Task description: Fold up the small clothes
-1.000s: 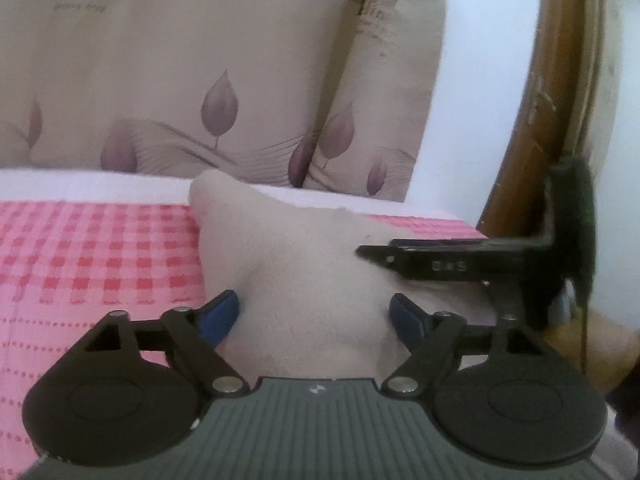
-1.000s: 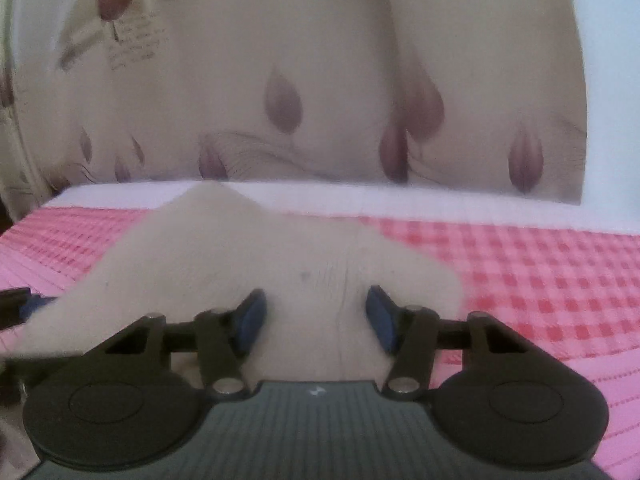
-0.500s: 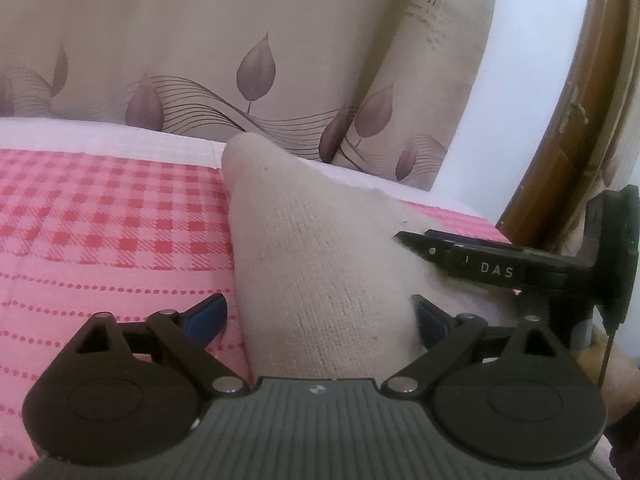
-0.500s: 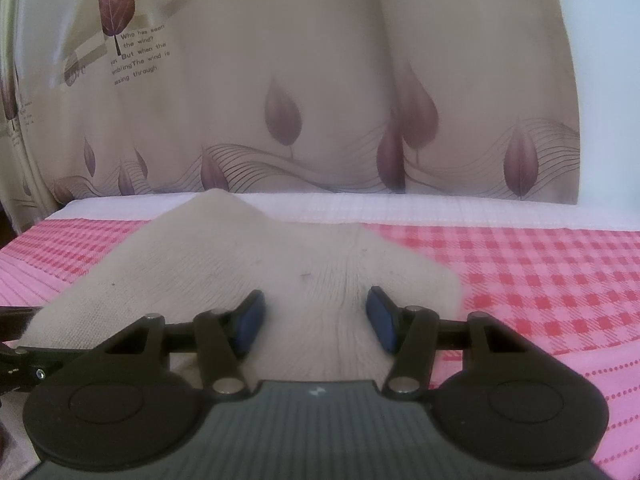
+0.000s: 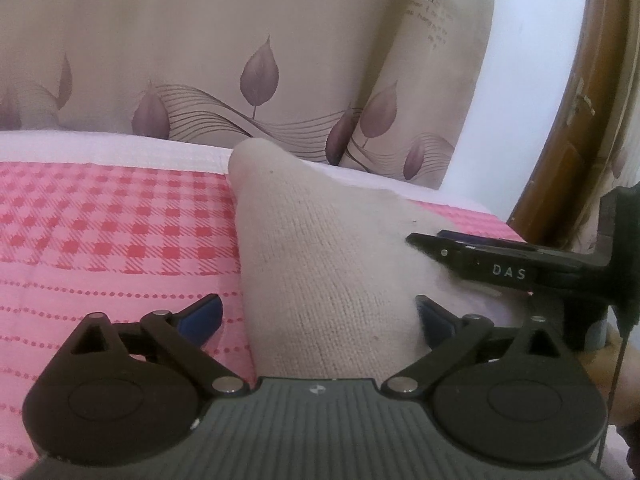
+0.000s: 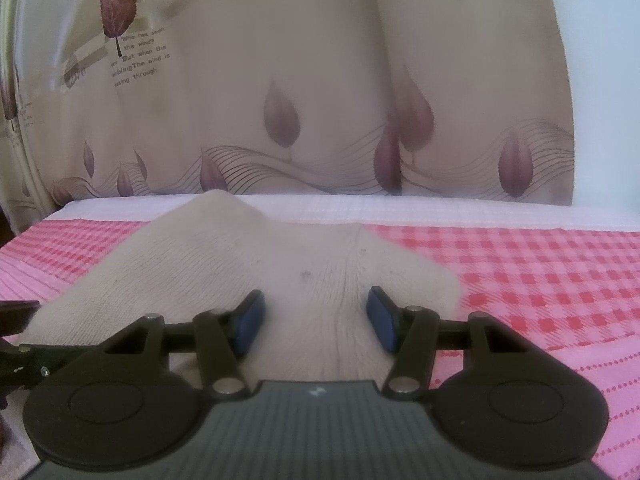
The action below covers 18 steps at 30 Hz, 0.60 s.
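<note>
A small beige knit garment lies on a pink checked bedcover; it also shows in the right wrist view. My left gripper is open, its blue pads either side of the garment's near edge. My right gripper is open too, low over the garment's near right part, pads apart. The right gripper's black finger marked DAS rests over the garment in the left wrist view. Part of the left gripper shows at the left edge of the right wrist view.
A beige curtain with purple leaves hangs behind the bed. A white strip of bedding runs along the far edge. A brown wooden frame stands at the right, next to a white wall.
The left gripper's jaws have opened wider and the view has tilted down toward the bedcover. The right gripper has held almost still, open over the garment.
</note>
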Motion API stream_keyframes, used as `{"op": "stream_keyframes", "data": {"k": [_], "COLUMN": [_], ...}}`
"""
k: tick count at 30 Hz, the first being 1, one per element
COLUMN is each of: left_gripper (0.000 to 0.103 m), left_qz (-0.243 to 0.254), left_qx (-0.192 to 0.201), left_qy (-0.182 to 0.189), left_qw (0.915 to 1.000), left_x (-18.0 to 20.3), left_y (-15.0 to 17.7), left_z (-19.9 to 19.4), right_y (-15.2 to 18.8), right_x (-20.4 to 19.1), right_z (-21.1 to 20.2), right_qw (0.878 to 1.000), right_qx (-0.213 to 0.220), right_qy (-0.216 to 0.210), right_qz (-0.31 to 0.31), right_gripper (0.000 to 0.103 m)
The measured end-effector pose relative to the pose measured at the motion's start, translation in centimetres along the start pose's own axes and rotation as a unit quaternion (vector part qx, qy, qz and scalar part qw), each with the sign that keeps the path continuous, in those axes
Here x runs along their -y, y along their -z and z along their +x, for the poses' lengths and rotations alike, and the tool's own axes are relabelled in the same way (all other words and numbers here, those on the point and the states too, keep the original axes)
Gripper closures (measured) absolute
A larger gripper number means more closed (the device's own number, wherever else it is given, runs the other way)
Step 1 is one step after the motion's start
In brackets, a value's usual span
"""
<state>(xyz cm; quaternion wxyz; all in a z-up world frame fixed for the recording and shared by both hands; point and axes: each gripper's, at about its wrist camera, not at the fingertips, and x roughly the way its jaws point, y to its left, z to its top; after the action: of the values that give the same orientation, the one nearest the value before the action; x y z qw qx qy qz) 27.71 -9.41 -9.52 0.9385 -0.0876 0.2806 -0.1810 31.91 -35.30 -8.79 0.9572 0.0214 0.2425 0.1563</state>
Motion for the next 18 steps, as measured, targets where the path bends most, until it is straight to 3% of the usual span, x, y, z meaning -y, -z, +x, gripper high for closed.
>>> {"op": "stream_keyframes", "data": {"k": [13, 18], "left_gripper": [0.0, 0.0], "left_qz": [0.02, 0.015], "left_qx": [0.003, -0.003], "left_qy": [-0.016, -0.011], "left_qw": [0.9997, 0.9998], "left_x": [0.4, 0.2], "left_y": [0.1, 0.1], "left_z": [-0.3, -0.4], "right_y": [1.3, 2.5], "right_x": [-0.4, 0.4], "right_z": [-2.4, -4.3], "right_qw": [1.0, 0.998], "right_qx": [0.009, -0.007], "right_qy": [0.025, 0.055], "right_qz": [-0.008, 0.023], "right_gripper": [0.041, 0.005]}}
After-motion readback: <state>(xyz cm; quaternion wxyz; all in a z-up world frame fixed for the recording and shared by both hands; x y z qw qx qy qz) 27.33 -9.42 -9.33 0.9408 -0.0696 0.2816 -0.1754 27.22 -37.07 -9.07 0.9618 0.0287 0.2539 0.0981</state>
